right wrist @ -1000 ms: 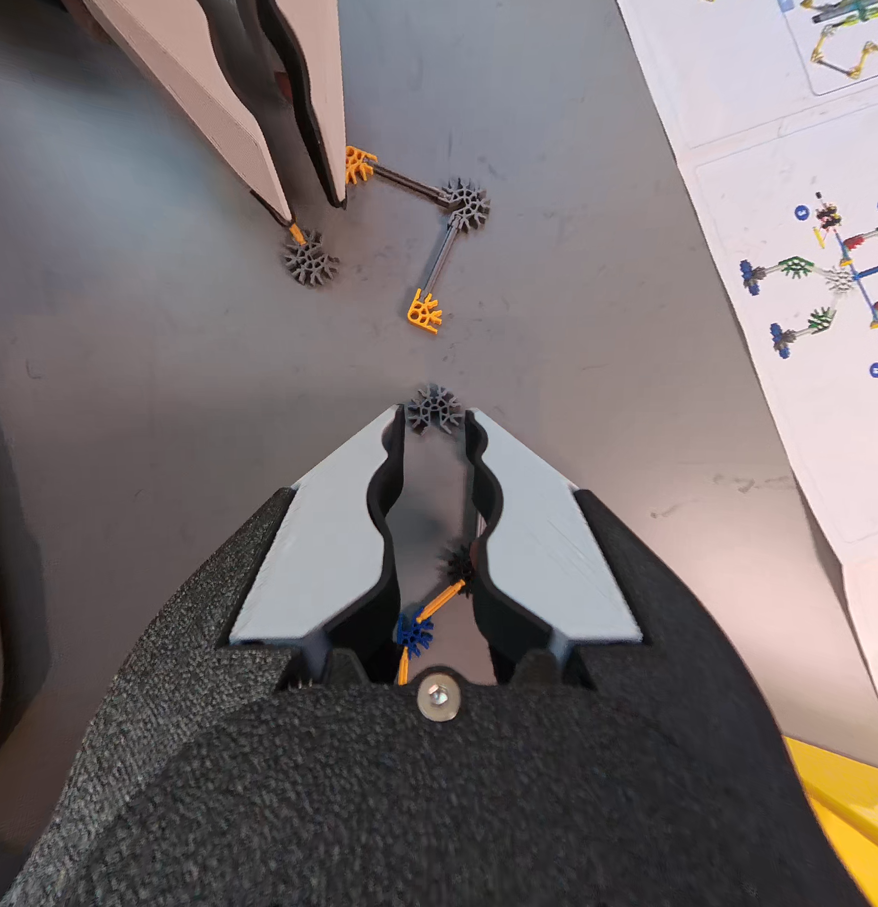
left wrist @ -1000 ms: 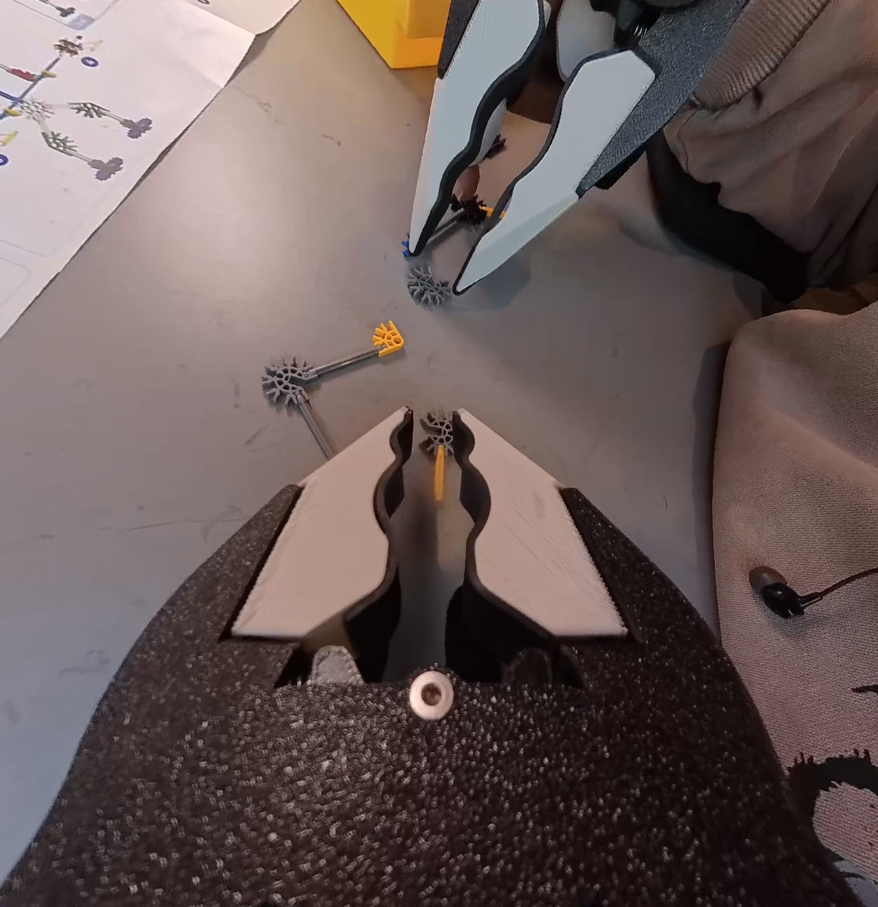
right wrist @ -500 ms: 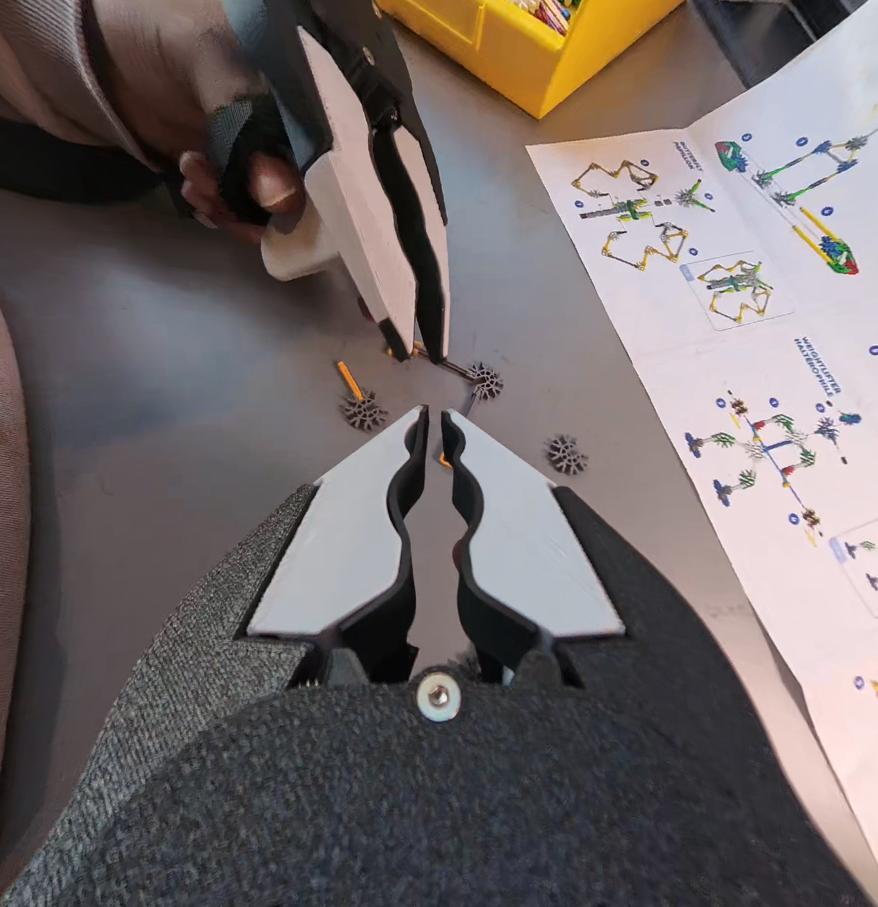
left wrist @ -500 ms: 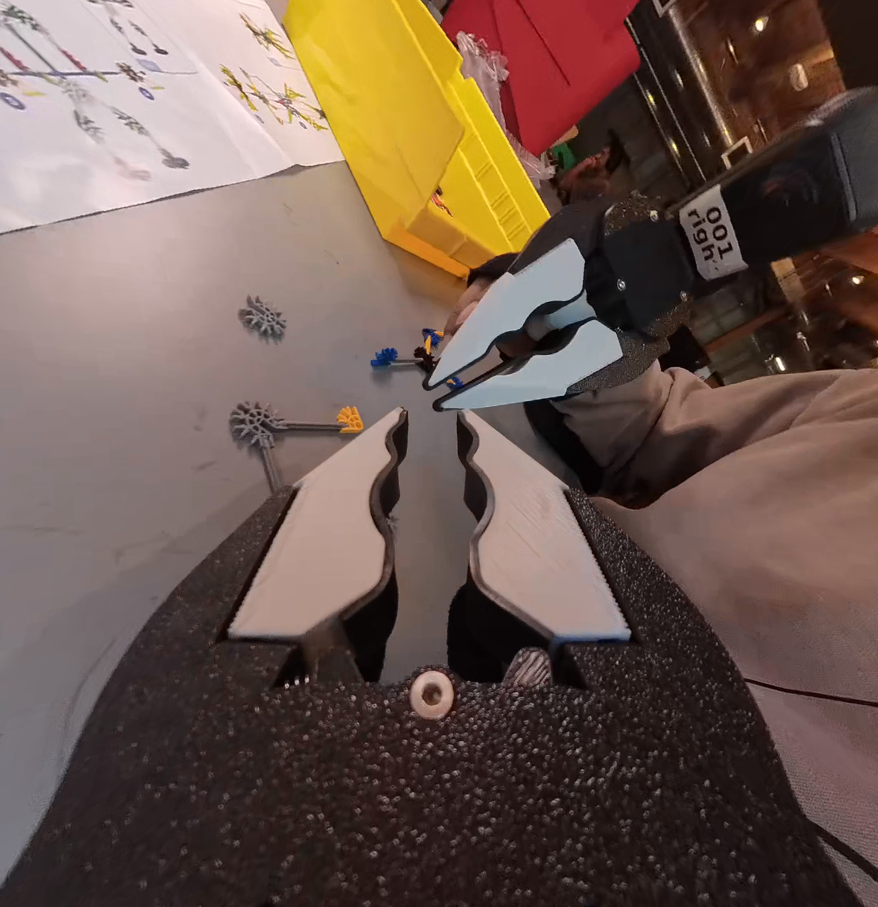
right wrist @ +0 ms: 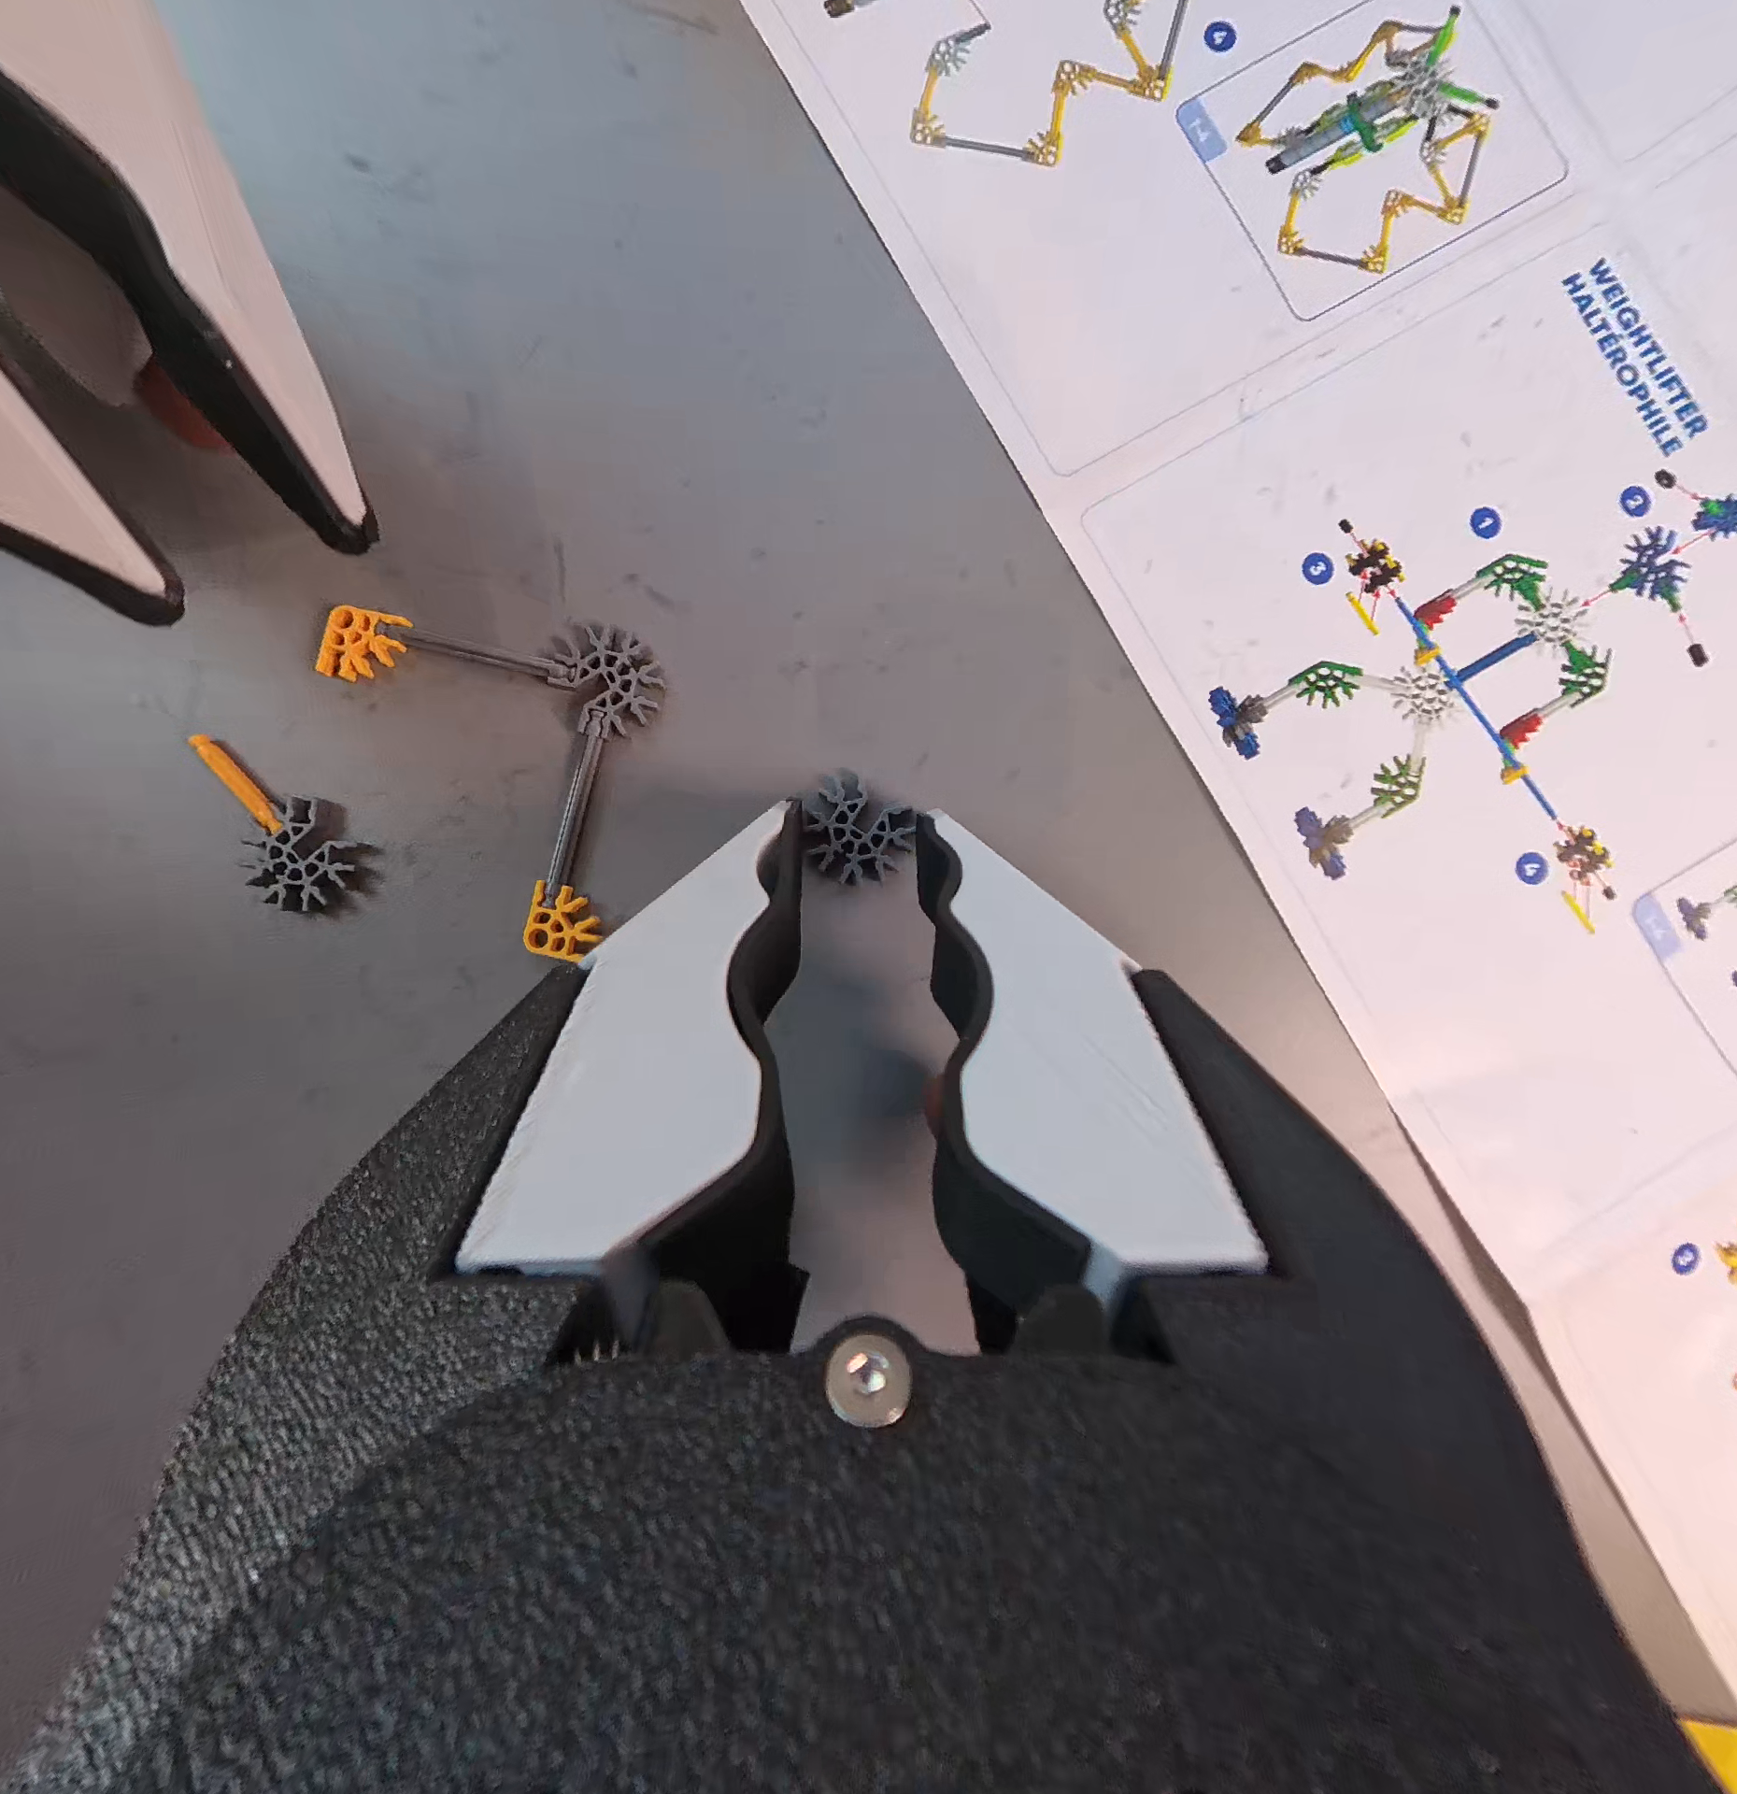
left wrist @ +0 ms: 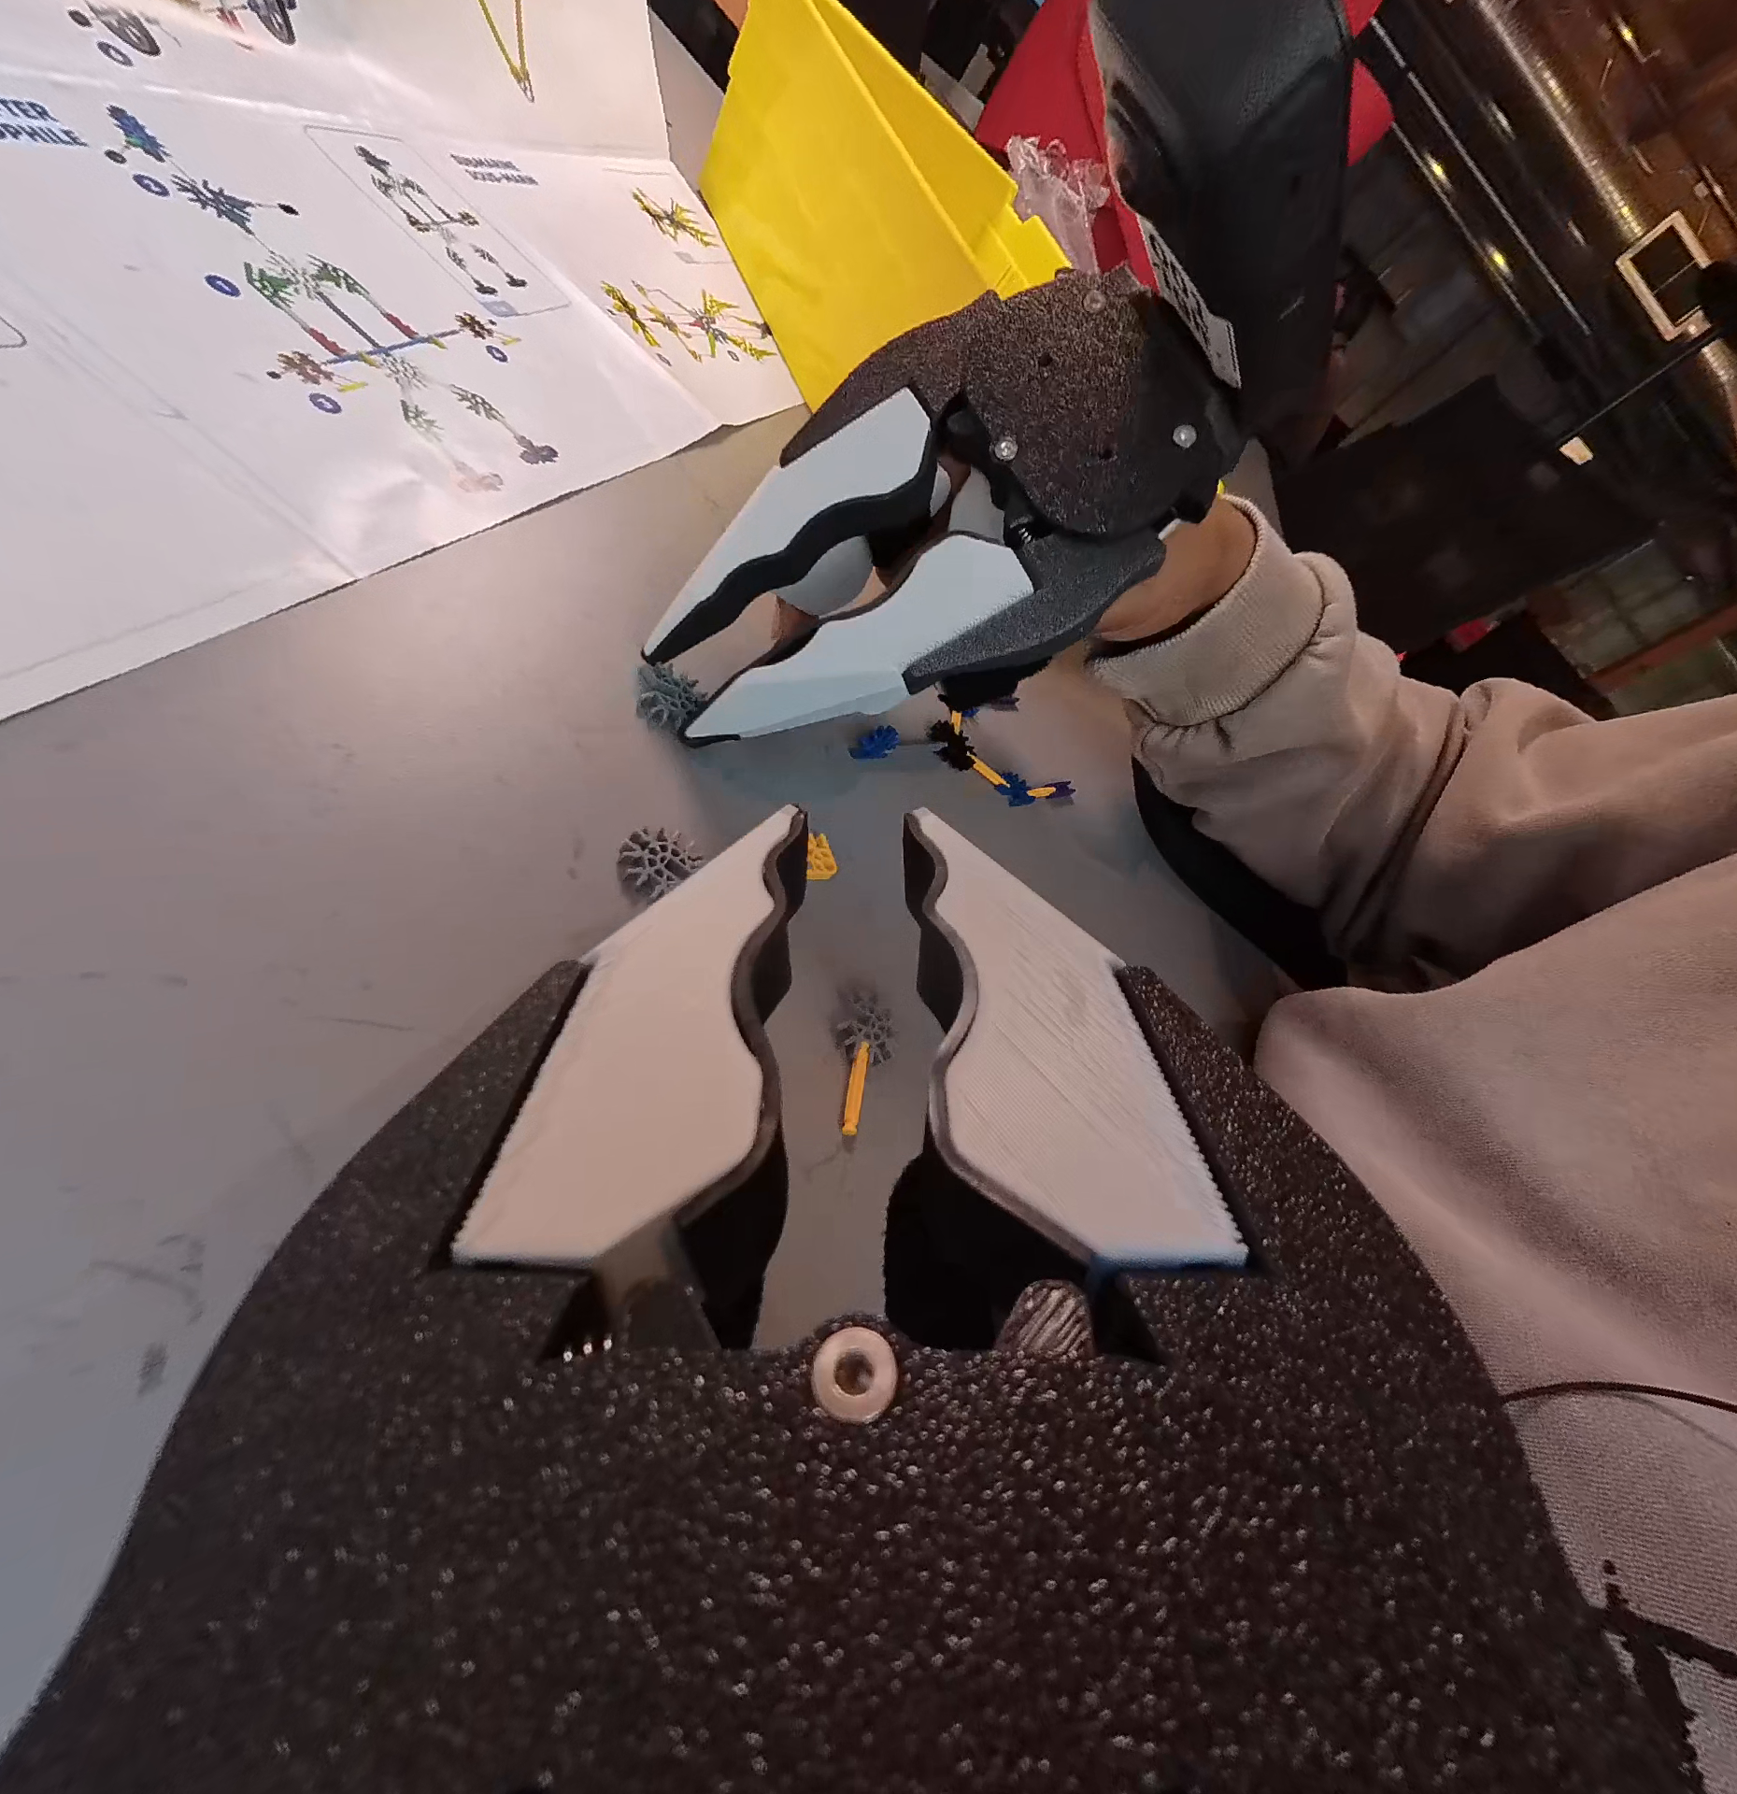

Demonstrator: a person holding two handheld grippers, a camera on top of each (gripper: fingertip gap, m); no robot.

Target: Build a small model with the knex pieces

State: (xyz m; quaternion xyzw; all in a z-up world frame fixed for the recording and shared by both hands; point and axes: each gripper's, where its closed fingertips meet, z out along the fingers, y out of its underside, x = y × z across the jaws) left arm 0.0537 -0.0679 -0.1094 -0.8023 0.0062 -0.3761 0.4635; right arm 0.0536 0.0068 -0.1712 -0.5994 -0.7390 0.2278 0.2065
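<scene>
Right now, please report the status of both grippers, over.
Left hand-held gripper open, empty. Right hand-held gripper open, tips around loose grey connector on table. Grey connector with orange rod lies near.

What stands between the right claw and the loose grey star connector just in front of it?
Nothing visible. The grey star connector lies on the table right at the tips of the open right claw, partly between its fingers. The nearest other piece, a yellow connector, sits beside the claw, off the path.
</scene>
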